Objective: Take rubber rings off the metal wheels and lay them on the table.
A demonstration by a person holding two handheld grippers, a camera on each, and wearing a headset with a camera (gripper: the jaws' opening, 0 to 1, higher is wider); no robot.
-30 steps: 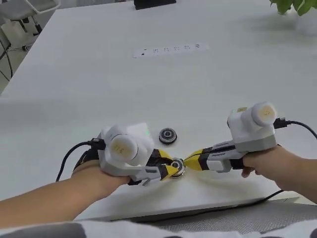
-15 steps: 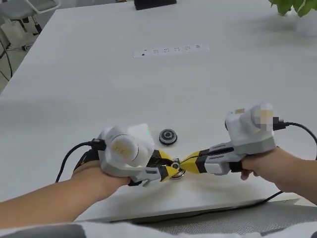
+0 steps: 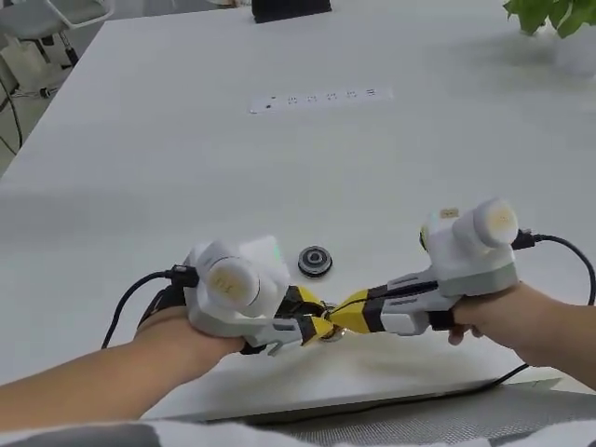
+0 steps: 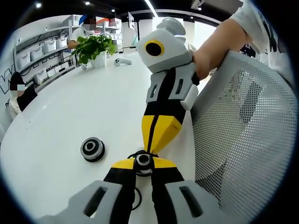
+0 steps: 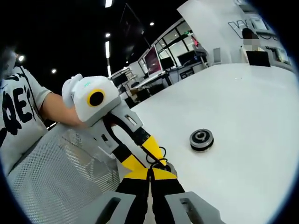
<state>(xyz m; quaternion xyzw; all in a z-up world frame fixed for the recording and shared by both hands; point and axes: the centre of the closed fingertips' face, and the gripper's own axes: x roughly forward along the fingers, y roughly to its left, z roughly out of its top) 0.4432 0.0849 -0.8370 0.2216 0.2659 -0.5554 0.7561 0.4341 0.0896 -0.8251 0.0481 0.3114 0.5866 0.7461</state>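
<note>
While the head view had the left gripper (image 3: 312, 327) and right gripper (image 3: 343, 315) meeting tip to tip by the tabletop's (image 3: 186, 149) near edge, the left gripper view showed jaws clamped on a metal wheel (image 4: 143, 160), the right gripper view jaws closed, seemingly on its rubber ring (image 5: 154, 161), a second wheel (image 5: 201, 139) unstripped.

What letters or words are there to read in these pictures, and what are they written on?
"QE": big dark letters on the person's white shirt, cut off at the edge of the right gripper view.
"W": the first letter of a wall sign; the rest is too blurred to read.
The marks on the power strip on the table are too small to read.
</note>
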